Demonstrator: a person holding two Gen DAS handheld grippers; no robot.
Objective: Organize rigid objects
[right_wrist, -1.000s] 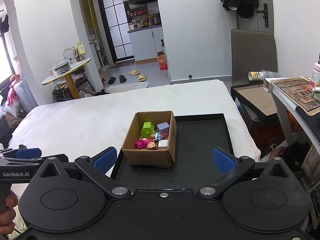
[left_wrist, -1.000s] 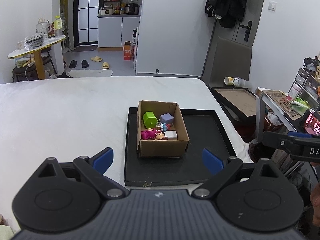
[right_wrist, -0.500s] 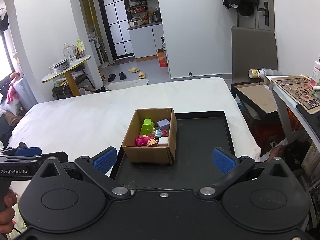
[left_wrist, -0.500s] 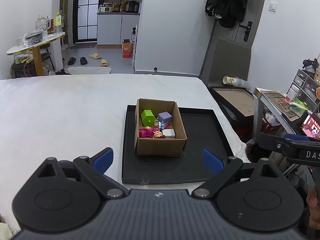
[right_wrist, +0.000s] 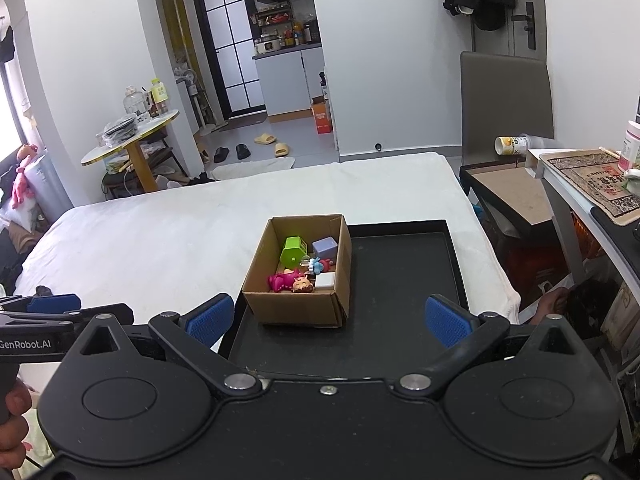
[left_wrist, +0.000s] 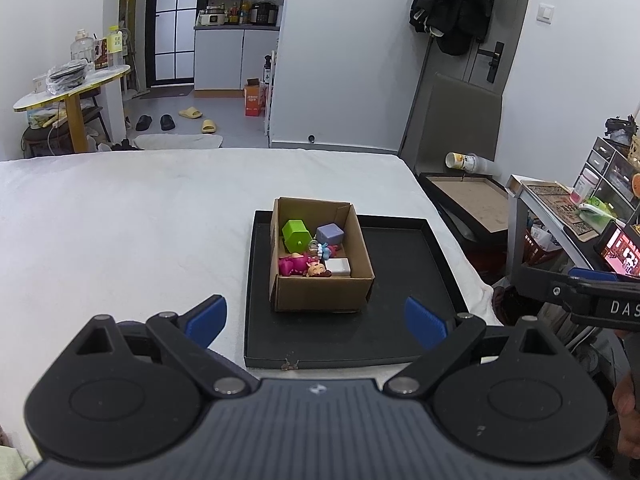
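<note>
Both your grippers, left (left_wrist: 316, 320) and right (right_wrist: 327, 318), have jaws spread, empty; careless reach could tip the box (left_wrist: 320, 256) off the tray (left_wrist: 400, 328).

Left gripper (left_wrist: 316, 320): jaws spread wide; blue pads (left_wrist: 206, 318) well apart; nothing between them; level, pointing forward
Right gripper (right_wrist: 326, 320): jaws spread wide; blue pads (right_wrist: 444, 320) well apart; nothing held; level, beside the left

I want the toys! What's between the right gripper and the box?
Only bare black tray lies between the right gripper and the cardboard box, seen in the right wrist view.
</note>
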